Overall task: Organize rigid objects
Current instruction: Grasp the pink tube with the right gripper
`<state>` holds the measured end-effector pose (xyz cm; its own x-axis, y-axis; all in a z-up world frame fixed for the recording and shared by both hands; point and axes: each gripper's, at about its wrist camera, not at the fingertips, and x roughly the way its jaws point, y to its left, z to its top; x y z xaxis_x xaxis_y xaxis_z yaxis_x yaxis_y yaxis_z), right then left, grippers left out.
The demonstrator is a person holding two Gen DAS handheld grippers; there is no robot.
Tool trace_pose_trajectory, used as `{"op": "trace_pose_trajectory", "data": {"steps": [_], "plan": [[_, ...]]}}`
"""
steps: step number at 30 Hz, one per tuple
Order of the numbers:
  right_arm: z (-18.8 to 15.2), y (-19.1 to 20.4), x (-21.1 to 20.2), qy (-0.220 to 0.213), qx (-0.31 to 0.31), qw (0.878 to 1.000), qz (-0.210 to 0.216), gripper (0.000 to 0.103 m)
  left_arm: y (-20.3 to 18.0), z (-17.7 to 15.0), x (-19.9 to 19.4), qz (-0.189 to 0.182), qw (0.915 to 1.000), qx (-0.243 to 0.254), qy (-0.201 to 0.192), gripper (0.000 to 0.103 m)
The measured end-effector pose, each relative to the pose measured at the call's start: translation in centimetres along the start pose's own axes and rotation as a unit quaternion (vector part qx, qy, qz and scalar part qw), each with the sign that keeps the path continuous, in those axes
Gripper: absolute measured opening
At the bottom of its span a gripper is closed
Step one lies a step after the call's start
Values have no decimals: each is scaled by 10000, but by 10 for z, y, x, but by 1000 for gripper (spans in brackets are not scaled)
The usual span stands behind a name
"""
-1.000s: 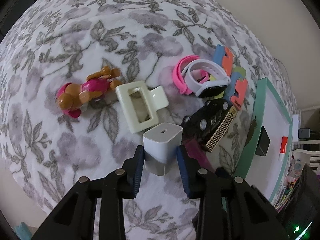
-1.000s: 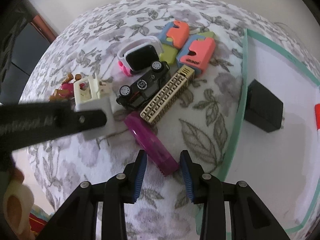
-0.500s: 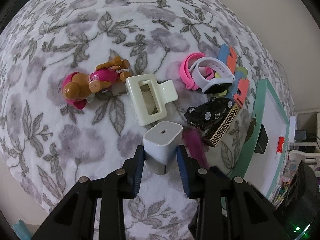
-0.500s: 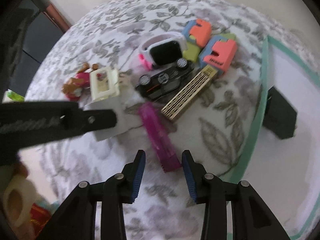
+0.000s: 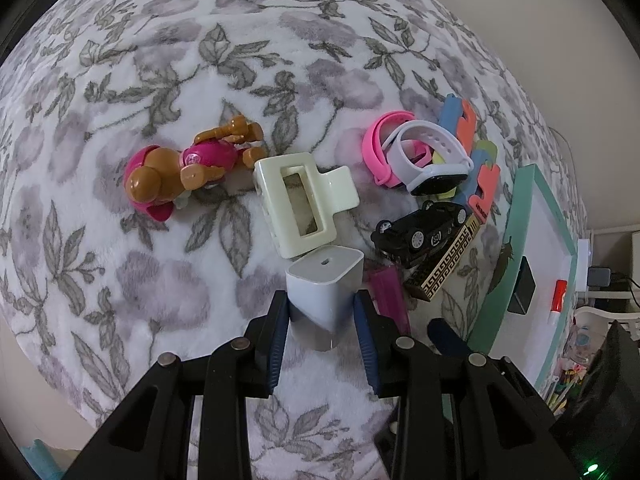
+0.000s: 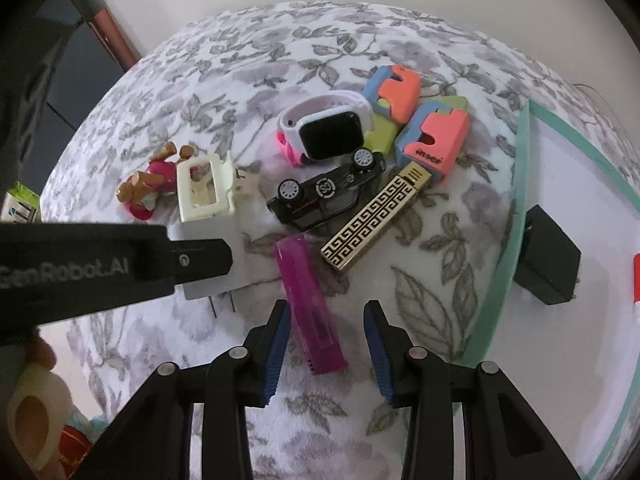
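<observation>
My left gripper (image 5: 322, 318) is shut on a white charger cube (image 5: 326, 288) and holds it above the floral blanket; the cube also shows in the right wrist view (image 6: 212, 258), prongs down. My right gripper (image 6: 326, 338) is open over the near end of a magenta comb (image 6: 310, 308). Beyond lie a black toy car (image 6: 328, 194), a gold patterned bar (image 6: 376, 222), a white smartwatch (image 6: 326, 134), a cream hair claw (image 5: 302, 204) and a toy pup figure (image 5: 180, 166).
A white tray with a teal rim (image 6: 516, 216) sits at the right, holding a black adapter (image 6: 550, 256) and a red item (image 6: 636, 278). Orange and blue foam pieces (image 6: 436, 142) lie behind the car. The bed edge is near on the left.
The left gripper has lifted the white charger and drawn back from the pile. The right gripper has opened wider and pulled back and up along the magenta comb.
</observation>
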<state>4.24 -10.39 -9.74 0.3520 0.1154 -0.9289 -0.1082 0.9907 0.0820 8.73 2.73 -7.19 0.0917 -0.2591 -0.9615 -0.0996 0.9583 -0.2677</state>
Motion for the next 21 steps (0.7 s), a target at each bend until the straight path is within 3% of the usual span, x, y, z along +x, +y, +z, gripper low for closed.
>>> {"op": "trace_pose_trajectory", "data": {"steps": [6,14,21], "plan": [[-1,9,9,9,-127,9996,-256,29,-5,4,6,-2,9999,-54,-121,35],[-10,2,6,92,26,9999,-103,23,-14,7,21,-218,9997,-75,8,28],[-19,-8,3,144,215,9997,-19,22,-19,8,24,-92,9999,-3,-45,28]]}}
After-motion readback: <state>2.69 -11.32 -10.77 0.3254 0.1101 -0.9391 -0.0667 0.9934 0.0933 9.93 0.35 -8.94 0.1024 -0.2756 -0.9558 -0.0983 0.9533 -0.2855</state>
